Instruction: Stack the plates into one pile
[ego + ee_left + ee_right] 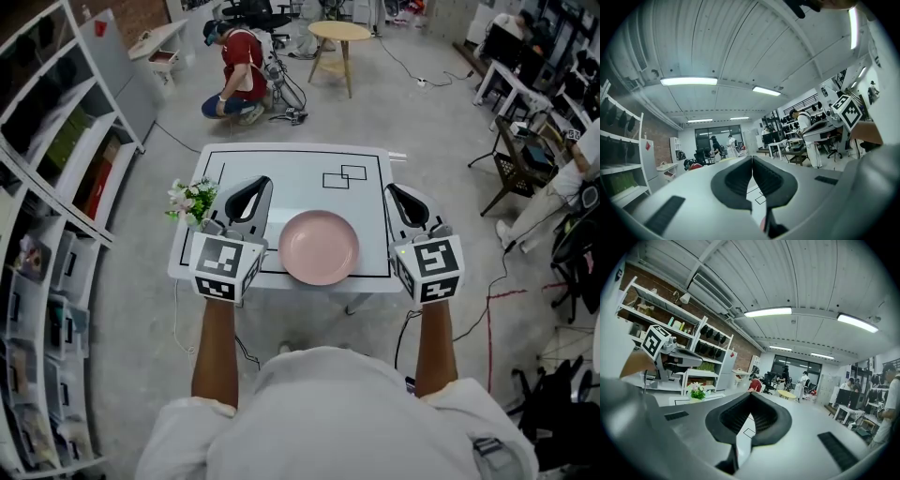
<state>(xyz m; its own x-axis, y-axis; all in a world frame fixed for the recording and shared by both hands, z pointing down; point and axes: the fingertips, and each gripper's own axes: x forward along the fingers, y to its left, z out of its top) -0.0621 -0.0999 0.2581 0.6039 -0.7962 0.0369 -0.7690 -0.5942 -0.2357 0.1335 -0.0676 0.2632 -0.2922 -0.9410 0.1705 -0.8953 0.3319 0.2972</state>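
A pink plate (319,247) lies near the front edge of the white table (281,169), and I cannot tell whether others lie beneath it. My left gripper (262,181) hovers to the plate's left, jaws pressed together with nothing between them. To the plate's right, my right gripper (392,188) is likewise shut and holds nothing. In the left gripper view the left gripper (752,158) points level across the room, with a sliver of the pink plate (762,226) below it. In the right gripper view the right gripper (751,394) also shows closed pads.
A small pot of flowers (192,200) stands at the table's left edge, close to my left gripper. Black outlines are marked on the tabletop. A shelf unit (56,187) runs along the left, and a person (242,75) crouches on the floor beyond the table.
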